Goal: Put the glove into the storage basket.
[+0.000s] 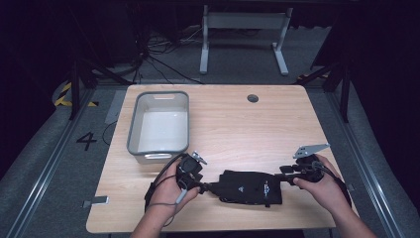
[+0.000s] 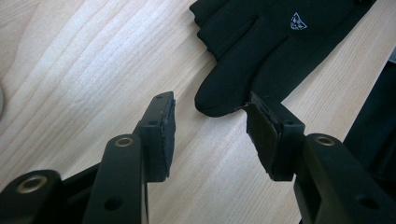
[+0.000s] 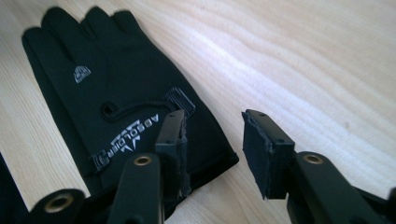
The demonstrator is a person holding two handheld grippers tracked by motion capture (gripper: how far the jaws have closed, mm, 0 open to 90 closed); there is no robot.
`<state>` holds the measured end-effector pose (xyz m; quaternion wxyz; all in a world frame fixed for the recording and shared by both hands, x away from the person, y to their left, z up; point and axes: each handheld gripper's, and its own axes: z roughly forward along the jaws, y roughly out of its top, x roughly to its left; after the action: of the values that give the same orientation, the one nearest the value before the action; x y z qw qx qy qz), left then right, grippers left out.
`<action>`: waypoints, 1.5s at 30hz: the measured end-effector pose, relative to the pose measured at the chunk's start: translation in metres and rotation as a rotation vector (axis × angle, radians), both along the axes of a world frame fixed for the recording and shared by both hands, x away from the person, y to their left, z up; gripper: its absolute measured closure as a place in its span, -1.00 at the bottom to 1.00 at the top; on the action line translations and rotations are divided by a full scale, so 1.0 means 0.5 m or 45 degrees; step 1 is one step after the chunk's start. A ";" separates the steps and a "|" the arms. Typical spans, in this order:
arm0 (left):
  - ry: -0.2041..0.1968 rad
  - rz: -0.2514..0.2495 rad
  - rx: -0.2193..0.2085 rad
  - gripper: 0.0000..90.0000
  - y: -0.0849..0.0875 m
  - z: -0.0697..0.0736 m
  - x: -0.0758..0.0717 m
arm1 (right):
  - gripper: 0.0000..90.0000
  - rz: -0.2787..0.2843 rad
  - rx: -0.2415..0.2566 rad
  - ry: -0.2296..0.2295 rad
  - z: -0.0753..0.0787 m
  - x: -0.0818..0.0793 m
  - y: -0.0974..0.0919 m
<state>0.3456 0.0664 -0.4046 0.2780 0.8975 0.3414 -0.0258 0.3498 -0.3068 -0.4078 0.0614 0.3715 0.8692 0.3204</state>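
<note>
A black glove (image 1: 250,187) with white lettering lies flat on the wooden table (image 1: 247,134) near its front edge, between my two grippers. My left gripper (image 1: 208,187) sits at the glove's left end. In the left gripper view its jaws stand apart (image 2: 212,103) and the glove's (image 2: 261,42) thumb tip lies just ahead of the gap, beside the right jaw. My right gripper (image 1: 280,176) is at the glove's right end, its jaws wide apart (image 3: 215,119). Its left jaw hovers over the glove's (image 3: 107,93) cuff, its right jaw over bare wood.
A grey plastic bin (image 1: 133,130) stands on the table's left half, behind my left hand. A small round cable hole (image 1: 252,98) sits near the far edge. Bare wood stretches across the middle and right of the table.
</note>
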 end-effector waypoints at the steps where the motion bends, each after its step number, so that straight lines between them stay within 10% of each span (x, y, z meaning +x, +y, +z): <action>1: 0.001 -0.001 0.001 0.17 0.000 -0.001 0.000 | 0.29 0.001 -0.004 0.010 -0.005 0.000 0.001; 15: 0.019 -0.017 0.028 0.16 -0.009 -0.016 0.004 | 0.33 0.062 -0.075 0.086 -0.055 0.017 0.010; 29: 0.071 -0.069 0.046 0.19 -0.033 -0.053 0.009 | 0.85 0.102 -0.216 -0.005 -0.050 0.007 0.028; 36: 0.028 -0.084 0.089 0.82 -0.039 -0.047 0.002 | 0.92 0.095 -0.225 -0.016 -0.048 0.005 0.030; 45: 0.008 -0.112 0.073 0.92 -0.038 -0.020 -0.013 | 0.95 0.069 -0.187 -0.046 -0.025 -0.006 0.024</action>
<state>0.3393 0.0474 -0.4145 0.2496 0.9192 0.3032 -0.0308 0.3466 -0.2949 -0.4202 0.0956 0.3363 0.8990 0.2638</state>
